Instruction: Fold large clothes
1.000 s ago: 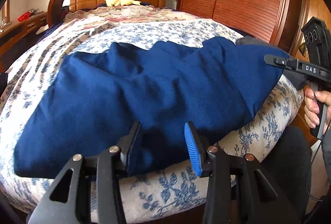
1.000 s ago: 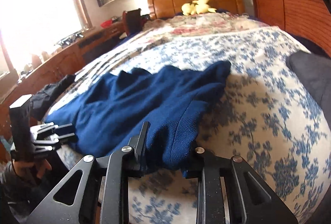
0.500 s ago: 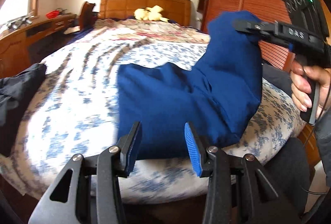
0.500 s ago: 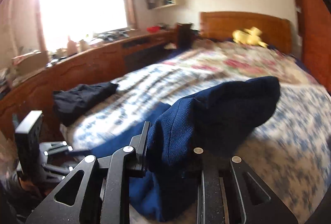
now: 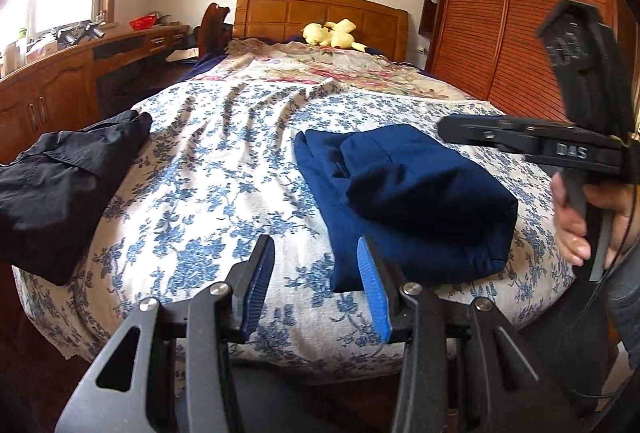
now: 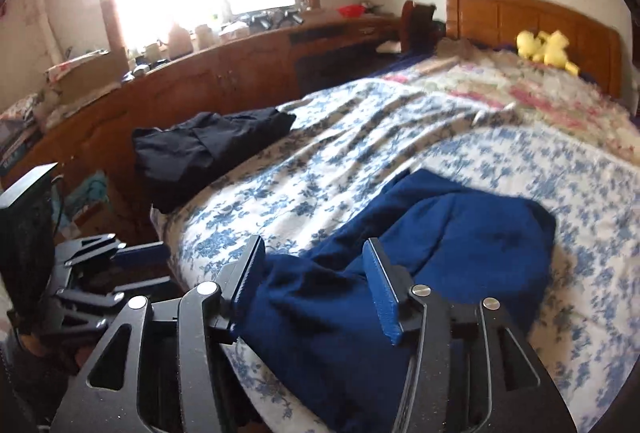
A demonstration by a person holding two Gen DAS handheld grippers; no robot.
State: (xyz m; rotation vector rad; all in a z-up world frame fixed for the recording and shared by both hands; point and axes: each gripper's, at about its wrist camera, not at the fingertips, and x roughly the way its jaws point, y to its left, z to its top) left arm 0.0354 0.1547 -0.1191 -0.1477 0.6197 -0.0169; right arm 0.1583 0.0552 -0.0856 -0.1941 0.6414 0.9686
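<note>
Left gripper sat nearest, jaws apart with nothing between them, hovering over the near edge of the bed. Right gripper had just been opening; its jaws stood apart with the blue garment still lying between the pads, not pinched. In the left view the right gripper appeared side-on above the garment, a hand on its handle. Garment lay folded over itself, bunched, at the near right part of the floral bedspread. Dark clothing sat at the bed's left edge. Farther back: yellow plush toy against the wooden headboard.
</note>
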